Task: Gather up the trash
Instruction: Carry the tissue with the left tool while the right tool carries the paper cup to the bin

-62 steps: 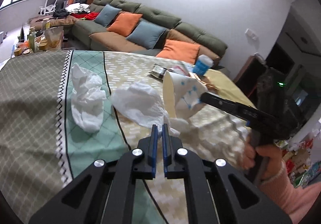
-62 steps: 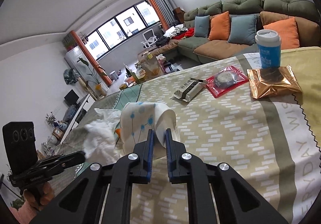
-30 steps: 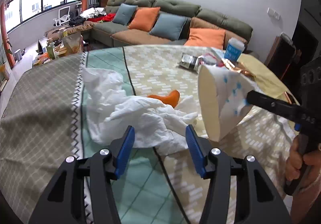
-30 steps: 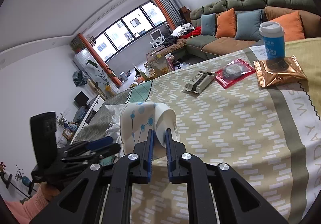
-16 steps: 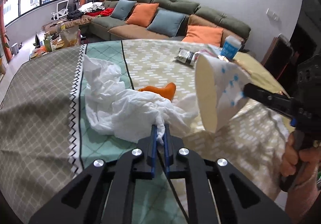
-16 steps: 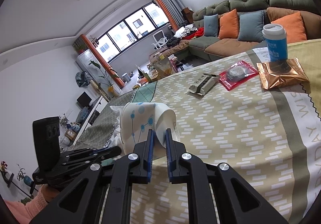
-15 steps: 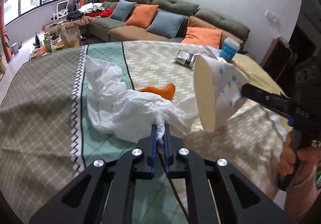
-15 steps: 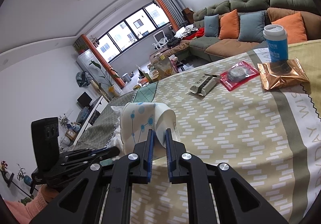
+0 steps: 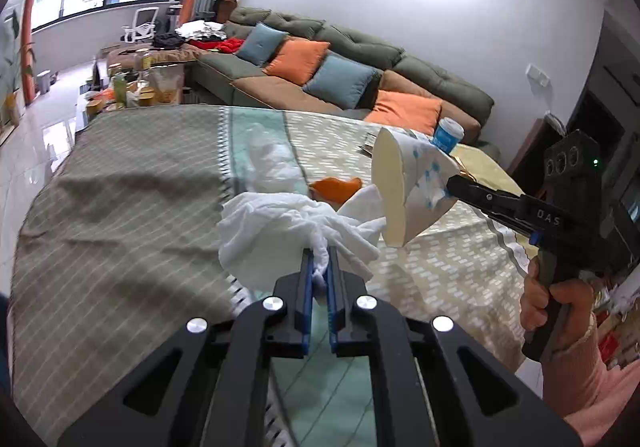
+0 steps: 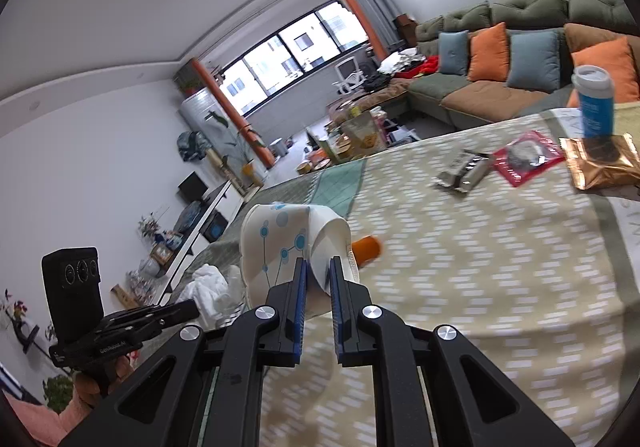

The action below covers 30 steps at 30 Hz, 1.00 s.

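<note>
Fingers [image 9: 308, 279] of the left gripper [image 9: 319, 267]: pressing together on a twist of crumpled white tissue [image 9: 276, 231], having just been closing; the wad is hanging clear above the table [image 9: 120, 207], bulging out in front of the blue pads

Fingers [image 10: 299, 287] of the right gripper [image 10: 319, 279]: pinching the wall of a white paper cup [image 10: 280, 247] printed with blue dots and lines; the cup is tilting on its side in the air, its open mouth [image 9: 390, 191] facing the held tissue and sitting just beside it

Right hand [image 9: 554, 307]: wrapping the black grip, a pink sleeve [image 9: 592, 379] showing at the wrist

Table covering: patterned cloth, grey lattice at one end, a green band, then beige chevrons [image 10: 480, 267]

Items lying on the table:
- second crumpled white tissue [image 9: 272, 159], on the green band, beyond the held one
- orange scrap [image 9: 334, 187], just past the held tissue, near the cup
- silver wrapper [image 10: 464, 171], red packet [image 10: 526, 157] and copper foil bag [image 10: 600, 163], in a row toward the far end
- blue cup with white lid [image 10: 594, 103], standing upright behind the foil bag

Backdrop: green sofa [image 9: 360, 59] carrying orange and blue cushions
</note>
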Each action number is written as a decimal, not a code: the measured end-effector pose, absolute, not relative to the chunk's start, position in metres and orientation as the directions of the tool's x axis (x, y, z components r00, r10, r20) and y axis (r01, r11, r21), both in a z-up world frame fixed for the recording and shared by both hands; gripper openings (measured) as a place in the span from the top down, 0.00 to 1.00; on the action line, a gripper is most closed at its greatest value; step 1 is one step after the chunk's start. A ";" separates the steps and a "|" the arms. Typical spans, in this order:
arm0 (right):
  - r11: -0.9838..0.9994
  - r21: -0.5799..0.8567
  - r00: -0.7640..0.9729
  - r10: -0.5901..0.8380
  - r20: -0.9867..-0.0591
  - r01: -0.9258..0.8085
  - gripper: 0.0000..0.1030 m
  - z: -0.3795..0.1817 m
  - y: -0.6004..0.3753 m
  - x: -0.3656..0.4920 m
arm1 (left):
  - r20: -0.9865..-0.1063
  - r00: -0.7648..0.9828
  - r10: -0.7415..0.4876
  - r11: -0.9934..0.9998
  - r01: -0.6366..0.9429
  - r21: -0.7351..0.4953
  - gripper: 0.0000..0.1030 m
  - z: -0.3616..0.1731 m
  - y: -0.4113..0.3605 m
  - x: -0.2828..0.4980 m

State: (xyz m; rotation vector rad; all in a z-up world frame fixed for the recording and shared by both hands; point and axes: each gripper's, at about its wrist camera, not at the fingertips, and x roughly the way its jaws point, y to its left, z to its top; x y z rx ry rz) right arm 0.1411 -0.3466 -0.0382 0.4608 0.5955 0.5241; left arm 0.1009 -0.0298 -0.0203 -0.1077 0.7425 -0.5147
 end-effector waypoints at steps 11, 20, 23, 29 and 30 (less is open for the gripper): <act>0.725 0.533 0.627 0.669 -0.398 -0.436 0.89 -0.028 -0.285 0.144 | -0.601 0.681 -0.418 0.908 0.320 -0.269 0.93 -0.009 0.030 0.068; 0.672 0.533 0.542 0.736 -0.406 -0.514 0.89 -0.028 -0.229 0.154 | -0.591 0.728 -0.349 0.936 0.235 -0.263 0.93 -0.005 0.074 0.050; 0.656 0.530 0.515 0.753 -0.409 -0.538 0.89 -0.029 -0.214 0.157 | -0.585 0.743 -0.325 0.942 0.202 -0.267 0.93 -0.005 0.088 0.044; 0.617 0.524 0.461 0.787 -0.410 -0.587 0.89 -0.026 -0.180 0.161 | -0.577 0.770 -0.273 0.954 0.140 -0.264 0.93 -0.003 0.113 0.031; 0.613 0.523 0.455 0.790 -0.410 -0.593 0.89 -0.026 -0.177 0.162 | -0.577 0.772 -0.269 0.955 0.134 -0.266 0.93 -0.003 0.117 0.030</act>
